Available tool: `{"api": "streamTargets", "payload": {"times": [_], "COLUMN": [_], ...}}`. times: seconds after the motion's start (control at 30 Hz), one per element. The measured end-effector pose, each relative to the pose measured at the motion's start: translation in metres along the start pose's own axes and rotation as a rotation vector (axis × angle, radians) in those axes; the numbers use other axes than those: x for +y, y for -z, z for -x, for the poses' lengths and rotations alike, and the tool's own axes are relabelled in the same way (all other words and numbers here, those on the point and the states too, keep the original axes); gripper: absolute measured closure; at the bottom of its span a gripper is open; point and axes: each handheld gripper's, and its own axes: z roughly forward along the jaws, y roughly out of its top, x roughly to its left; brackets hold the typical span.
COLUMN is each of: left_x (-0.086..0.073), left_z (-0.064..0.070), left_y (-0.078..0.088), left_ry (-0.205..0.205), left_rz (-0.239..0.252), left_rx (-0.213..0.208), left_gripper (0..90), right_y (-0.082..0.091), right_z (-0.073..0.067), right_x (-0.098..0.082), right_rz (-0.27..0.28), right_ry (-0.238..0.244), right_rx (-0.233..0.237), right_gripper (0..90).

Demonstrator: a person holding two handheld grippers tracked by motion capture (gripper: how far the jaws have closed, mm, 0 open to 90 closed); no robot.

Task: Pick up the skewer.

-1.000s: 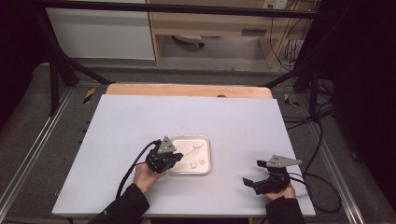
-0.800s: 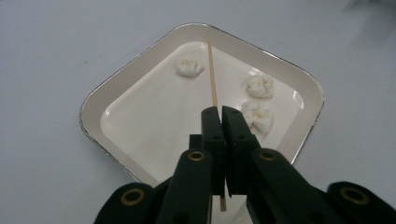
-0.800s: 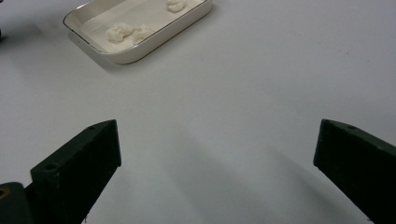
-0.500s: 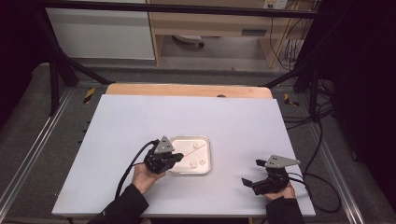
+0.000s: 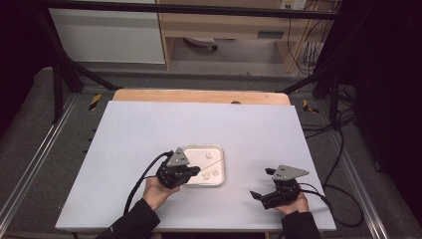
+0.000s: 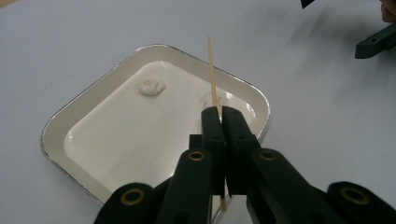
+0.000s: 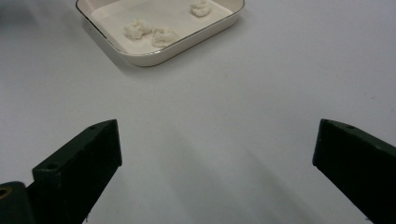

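Note:
A shallow white tray (image 5: 200, 149) with a metal rim lies on the table's near middle and holds three small white lumps (image 5: 215, 173). My left gripper (image 5: 195, 172) hovers over the tray's near left corner, shut on a thin wooden skewer (image 5: 209, 165) that points out across the tray. In the left gripper view the jaws (image 6: 221, 112) pinch the skewer (image 6: 211, 70) above the tray (image 6: 56, 127), its tip past one lump (image 6: 152, 86). My right gripper (image 5: 261, 183) rests at the front right, open and holding nothing. In the right gripper view its jaws (image 7: 217, 144) face the tray (image 7: 154, 59) and lumps (image 7: 136, 29).
The pale table top (image 5: 149, 124) has a wooden strip (image 5: 199, 96) along its far edge. Black frame rails (image 5: 64, 74) and cables (image 5: 343, 149) flank the table. The right gripper's jaw (image 6: 376, 41) shows at the left gripper view's top right.

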Motion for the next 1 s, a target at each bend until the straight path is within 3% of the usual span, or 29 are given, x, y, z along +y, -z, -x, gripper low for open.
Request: {"api": "streamTargets", "payload": {"times": [0.47,0.63,0.73,0.97,1.0], "left_x": [0.012,0.019,0.023,0.028,0.029], "left_z": [0.013,0.018,0.021,0.025,0.026], "left_y": [-0.001,-0.004,-0.007,-0.013,-0.014], "left_ry": [-0.025,-0.040,-0.056,-0.067,-0.068], "left_rz": [0.002,-0.001,-0.007,-0.018,-0.019], "left_rx": [-0.033,-0.042,-0.047,-0.061,-0.064], "left_gripper": [88.7,88.7,88.7,88.7,88.7], "right_y": [-0.010,-0.016,-0.018,-0.022,-0.022], "right_z": [-0.013,-0.022,-0.025,-0.037,-0.037], "right_x": [0.021,0.032,0.036,0.048,0.048], "right_rz": [-0.026,-0.056,-0.061,-0.093,-0.093], "right_ry": [0.101,0.185,0.210,0.336,0.336], "right_rx": [-0.009,-0.035,-0.044,-0.096,-0.096], "right_gripper": [2.6,3.2,3.8,7.6,7.6]}}
